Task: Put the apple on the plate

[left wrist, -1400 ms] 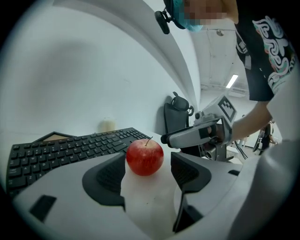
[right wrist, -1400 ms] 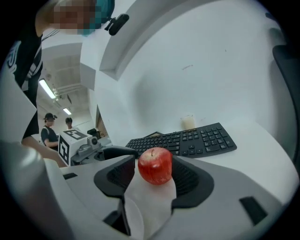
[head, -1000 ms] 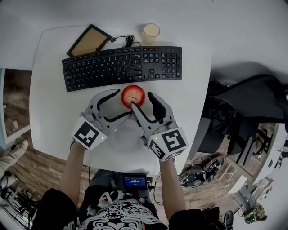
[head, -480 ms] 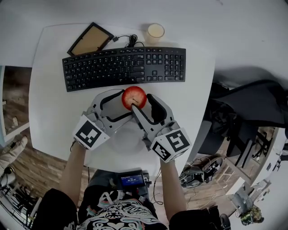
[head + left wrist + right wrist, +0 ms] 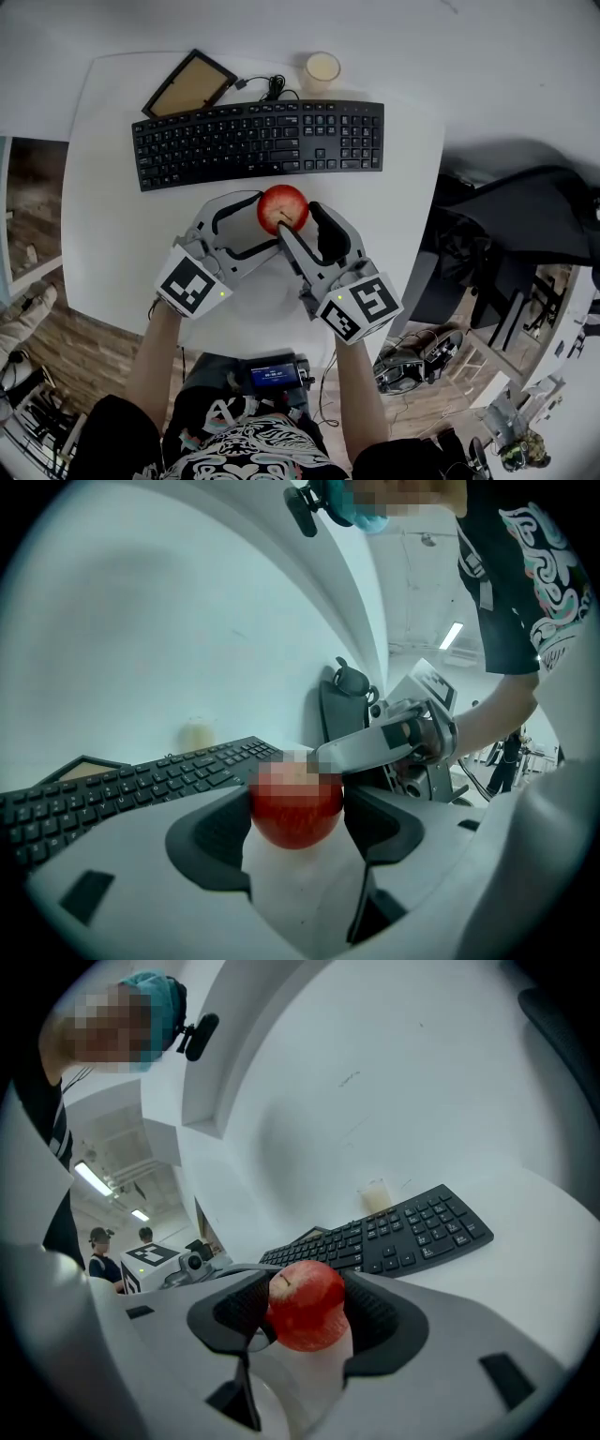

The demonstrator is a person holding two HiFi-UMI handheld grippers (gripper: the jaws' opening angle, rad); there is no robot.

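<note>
Apple (image 5: 281, 208): sits pinched between the part-closed jaws of both left gripper (image 5: 296, 829) and right gripper (image 5: 305, 1330), just beyond the plate (image 5: 258, 281), short of the keyboard (image 5: 253, 141). Could slip and roll across the surface if one grip eases before the other.

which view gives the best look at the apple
The right gripper view: the apple sits close up between the jaws, stem and red skin sharp. The left gripper view has the apple just as near, but a mosaic patch covers its top. The head view shows the apple small, from above, near the keyboard.
</note>
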